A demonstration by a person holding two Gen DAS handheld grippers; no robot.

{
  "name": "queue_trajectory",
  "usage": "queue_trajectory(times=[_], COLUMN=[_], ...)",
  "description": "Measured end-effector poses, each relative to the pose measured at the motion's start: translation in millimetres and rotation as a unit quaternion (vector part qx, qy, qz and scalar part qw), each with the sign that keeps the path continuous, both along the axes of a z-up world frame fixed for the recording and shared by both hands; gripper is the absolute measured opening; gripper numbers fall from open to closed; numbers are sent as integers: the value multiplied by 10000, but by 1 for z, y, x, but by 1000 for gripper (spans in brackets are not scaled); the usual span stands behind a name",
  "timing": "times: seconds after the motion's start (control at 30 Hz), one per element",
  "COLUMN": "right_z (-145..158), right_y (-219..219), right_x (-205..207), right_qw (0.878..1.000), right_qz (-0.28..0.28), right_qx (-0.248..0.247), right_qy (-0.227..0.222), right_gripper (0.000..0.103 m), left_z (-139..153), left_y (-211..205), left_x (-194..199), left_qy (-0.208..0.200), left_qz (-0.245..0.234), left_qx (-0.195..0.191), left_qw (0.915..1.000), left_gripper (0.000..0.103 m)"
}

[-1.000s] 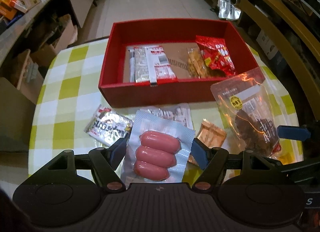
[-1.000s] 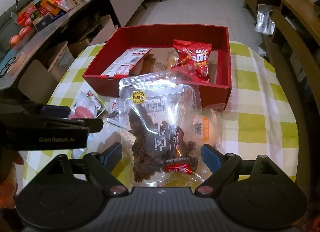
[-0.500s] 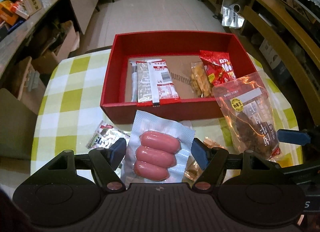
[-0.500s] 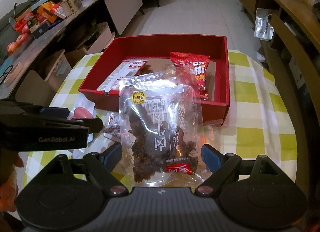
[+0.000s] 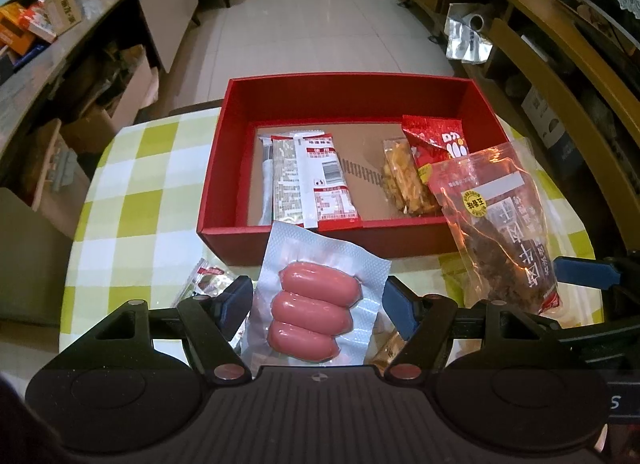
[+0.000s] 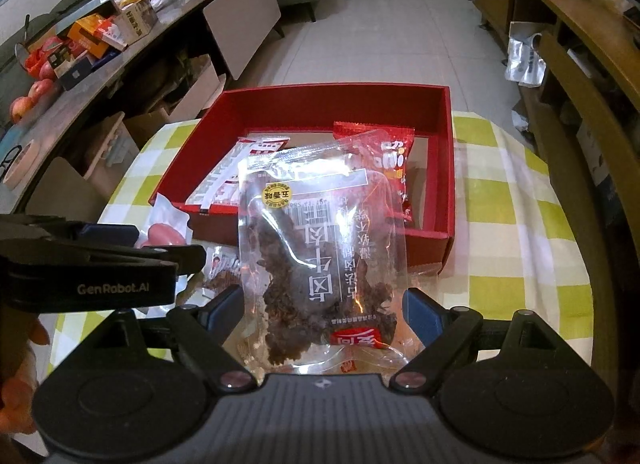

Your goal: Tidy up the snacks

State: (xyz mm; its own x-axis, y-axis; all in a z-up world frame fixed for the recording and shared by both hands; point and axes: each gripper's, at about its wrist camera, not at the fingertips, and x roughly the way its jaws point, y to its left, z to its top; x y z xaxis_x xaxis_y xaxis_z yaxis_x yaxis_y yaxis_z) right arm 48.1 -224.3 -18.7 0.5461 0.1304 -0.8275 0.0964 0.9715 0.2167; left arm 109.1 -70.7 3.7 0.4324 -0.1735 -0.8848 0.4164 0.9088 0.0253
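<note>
We've got sausages [image 5: 314,310] clamped in left gripper [image 5: 318,300], jerky [image 6: 320,260] in right gripper [image 6: 324,308], both lifted twd box [image 5: 320,240] for dropping in.

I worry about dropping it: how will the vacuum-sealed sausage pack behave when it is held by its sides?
The sausage pack probably stays fairly stiff: three sausages sit tight under the film, and it stands up between the left gripper without sagging. Its flat sealed border looks thin and glossy, so it may bend or slip at the pads.
</note>
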Motion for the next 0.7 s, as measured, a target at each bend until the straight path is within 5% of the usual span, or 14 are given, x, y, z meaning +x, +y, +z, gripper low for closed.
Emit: queue_trajectory(times=[0.7], right_z=[6], right_y=[-11], right_x=[39], right_qw=[9997], right_qz=[-120], right_qx=[63], right_qy=[-202], right_gripper=[92], left_z=[6], left_y=[-16], left_x=[36], left_qy=[-70], left_qz=[168], left_qx=[-210], left_qw=[9996], left_gripper=[76])
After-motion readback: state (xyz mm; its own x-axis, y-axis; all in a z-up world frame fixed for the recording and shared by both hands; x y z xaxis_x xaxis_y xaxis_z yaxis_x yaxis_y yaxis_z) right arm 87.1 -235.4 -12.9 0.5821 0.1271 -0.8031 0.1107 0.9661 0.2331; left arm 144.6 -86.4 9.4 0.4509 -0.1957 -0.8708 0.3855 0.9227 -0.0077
